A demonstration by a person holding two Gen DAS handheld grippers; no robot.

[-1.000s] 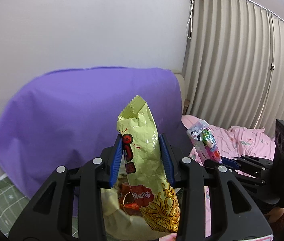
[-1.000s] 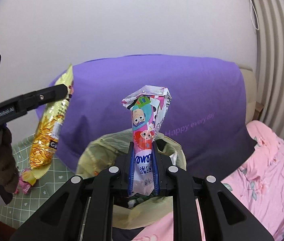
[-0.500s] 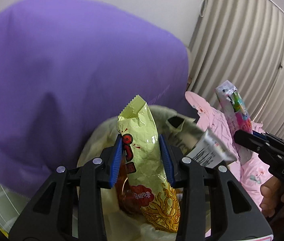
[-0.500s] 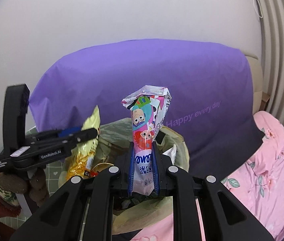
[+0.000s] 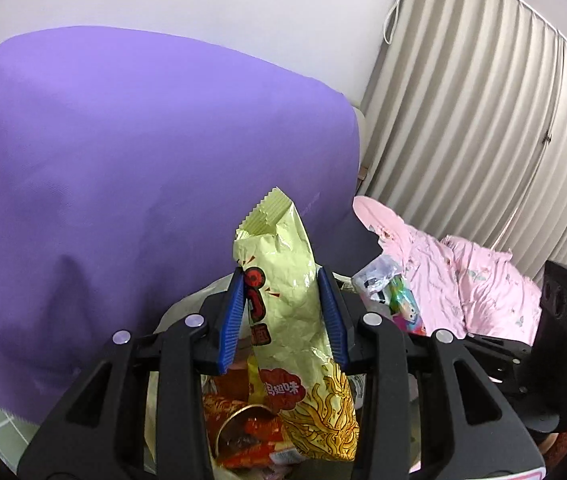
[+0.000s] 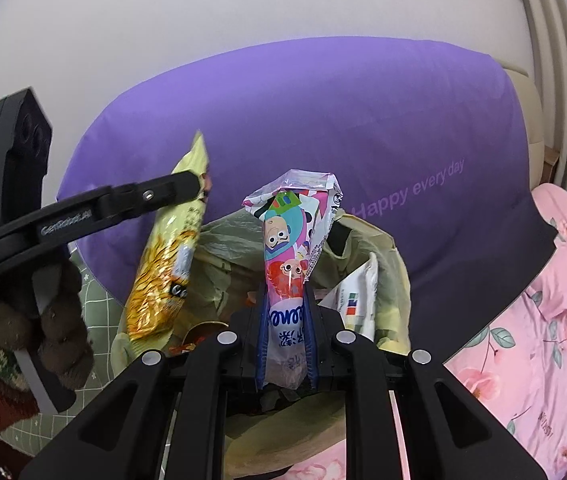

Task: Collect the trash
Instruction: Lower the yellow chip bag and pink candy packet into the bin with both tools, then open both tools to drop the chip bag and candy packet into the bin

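My left gripper (image 5: 283, 280) is shut on a yellow-green snack bag (image 5: 287, 276), which stands upright between the blue pads; the same snack bag (image 6: 171, 248) and left gripper (image 6: 195, 188) show in the right wrist view. My right gripper (image 6: 285, 292) is shut on a pink cartoon-printed wrapper (image 6: 289, 240), seen also as a crumpled wrapper (image 5: 391, 300) right of the left gripper. Both hang over the open mouth of a pale yellow trash bag (image 6: 387, 256), which holds orange wrappers (image 5: 243, 428) and a white packet (image 6: 357, 296).
A large purple cushion (image 6: 343, 128) printed "Happy every day" stands behind the trash bag against the white wall. Pink floral bedding (image 6: 535, 320) lies to the right, green checked cloth (image 6: 99, 292) to the left, pleated curtains (image 5: 483, 128) at the far right. A gloved hand (image 6: 55, 328) holds the left gripper.
Both grippers have sunk toward the trash bag, each still holding its wrapper. The left gripper has swung in over the bag's mouth, and the bag's contents now show beneath it.
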